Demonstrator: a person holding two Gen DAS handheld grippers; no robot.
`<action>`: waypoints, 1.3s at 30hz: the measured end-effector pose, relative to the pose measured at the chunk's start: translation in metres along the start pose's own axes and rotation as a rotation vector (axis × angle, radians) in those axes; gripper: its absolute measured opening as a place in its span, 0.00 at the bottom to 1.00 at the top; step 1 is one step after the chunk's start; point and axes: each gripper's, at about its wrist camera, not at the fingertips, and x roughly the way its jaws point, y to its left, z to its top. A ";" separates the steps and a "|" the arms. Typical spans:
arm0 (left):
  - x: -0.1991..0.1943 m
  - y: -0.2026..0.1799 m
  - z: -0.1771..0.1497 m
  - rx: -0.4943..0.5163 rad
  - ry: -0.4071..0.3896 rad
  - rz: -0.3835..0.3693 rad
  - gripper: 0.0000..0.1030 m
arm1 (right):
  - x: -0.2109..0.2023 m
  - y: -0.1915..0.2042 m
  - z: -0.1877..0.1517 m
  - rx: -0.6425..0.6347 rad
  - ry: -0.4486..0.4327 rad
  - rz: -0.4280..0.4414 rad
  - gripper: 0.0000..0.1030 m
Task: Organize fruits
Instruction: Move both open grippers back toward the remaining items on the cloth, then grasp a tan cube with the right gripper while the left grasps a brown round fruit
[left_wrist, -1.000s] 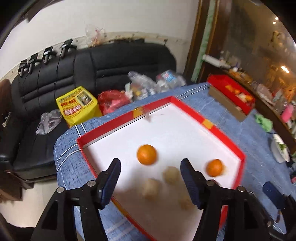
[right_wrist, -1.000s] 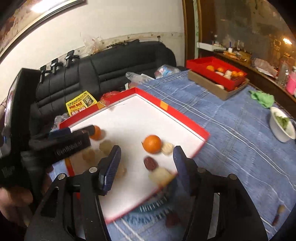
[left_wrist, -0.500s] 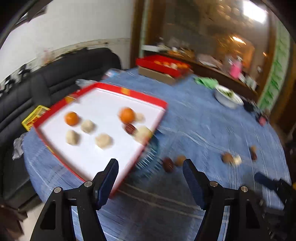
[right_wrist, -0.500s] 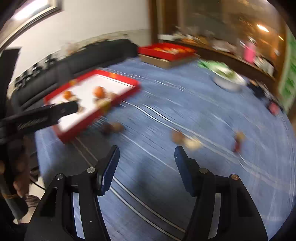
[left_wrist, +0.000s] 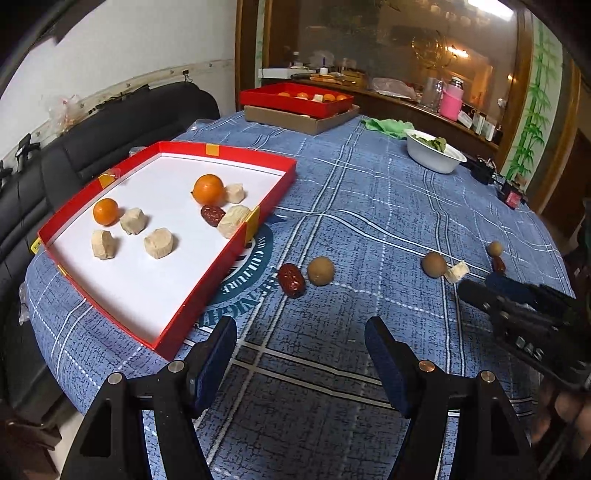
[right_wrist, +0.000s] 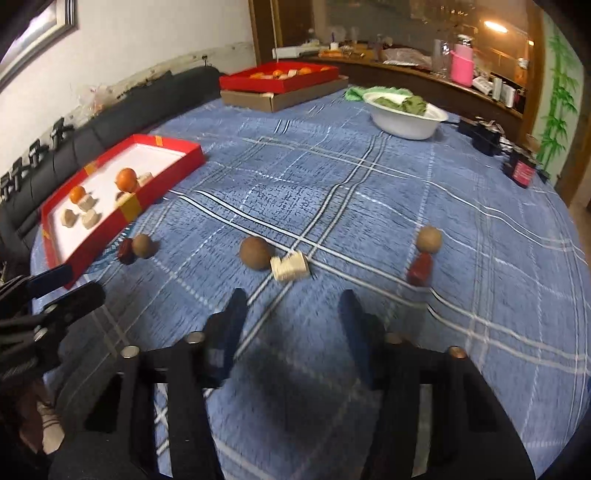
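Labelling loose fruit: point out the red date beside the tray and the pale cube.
red date (left_wrist: 291, 280), left wrist view, middle of its skin.
pale cube (right_wrist: 289, 265), right wrist view, its front face.

A round teal emblem (left_wrist: 242, 280) printed on the blue checked cloth (left_wrist: 369, 221) of the bench carries white capitals around its rim; the red tray (left_wrist: 229, 254) covers part of it, and the letters that show read about "CULTURE", the rest too broken to make out. On the black body of the right claw (left_wrist: 532, 325), white letters read roughly "DAS", cut off at the edge. Nothing else is legible
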 end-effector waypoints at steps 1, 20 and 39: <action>0.001 0.001 0.001 -0.006 0.002 0.003 0.68 | 0.004 0.002 0.002 -0.008 0.004 -0.001 0.47; 0.038 -0.087 0.036 0.115 0.021 -0.113 0.68 | -0.004 -0.037 0.024 0.114 -0.097 0.011 0.23; 0.074 -0.108 0.046 0.141 0.051 -0.068 0.25 | -0.018 -0.045 0.027 0.144 -0.159 0.052 0.22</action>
